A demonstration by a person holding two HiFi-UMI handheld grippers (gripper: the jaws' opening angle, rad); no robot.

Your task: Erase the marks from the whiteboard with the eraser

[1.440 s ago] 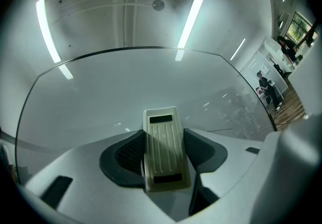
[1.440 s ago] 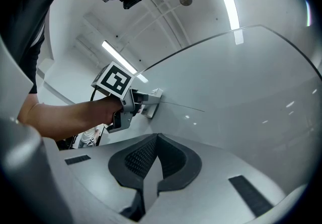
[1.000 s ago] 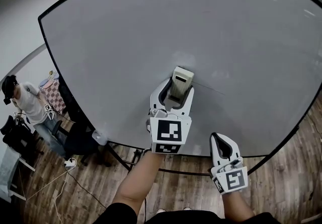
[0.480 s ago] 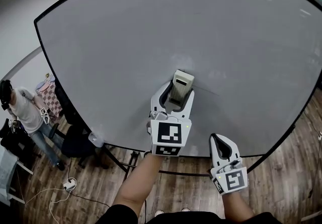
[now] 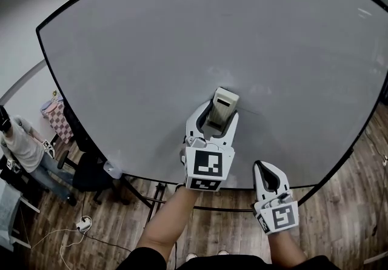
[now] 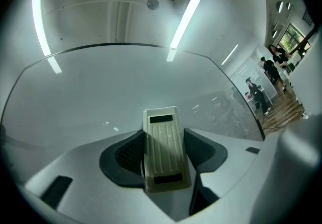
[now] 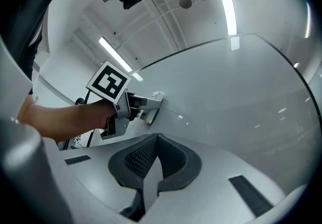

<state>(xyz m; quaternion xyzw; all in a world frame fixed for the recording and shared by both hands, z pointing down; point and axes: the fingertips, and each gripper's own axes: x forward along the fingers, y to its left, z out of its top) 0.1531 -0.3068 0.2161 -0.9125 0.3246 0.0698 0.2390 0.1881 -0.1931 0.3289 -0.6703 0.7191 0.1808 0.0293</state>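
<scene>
- Two grippers show together only in the head view: the left gripper (image 5: 218,111) is raised against the whiteboard (image 5: 212,32), and the right gripper (image 5: 265,165) hangs lower and nearer, off the board's near edge and over the wooden floor (image 5: 339,202).
- Only the left gripper view shows the grip closely. Both dark ribbed pads press the long sides of the eraser (image 6: 163,142), a cream block with a grooved back and a dark rectangle at each end. Its far end sticks out past the jaws toward the board.
- Only the right gripper view gives the side angle. There the eraser's face lies against the board surface, with the left gripper and the bare forearm behind it on the left.
- That same view shows the right gripper's own jaws closed together with nothing between them.
- One thin faint line (image 5: 251,111) runs rightward on the board from beside the eraser. It can be made out in the head view and the right gripper view, but not in the left gripper view.
- Elsewhere the board looks plain grey, with ceiling light strips reflected in it.
- Far to the left, the head view alone takes in a person (image 5: 18,144) standing beside the board's stand legs (image 5: 145,193).
- Several more people (image 6: 264,82) stand far off past the board's right edge, and only the left gripper view shows them.
</scene>
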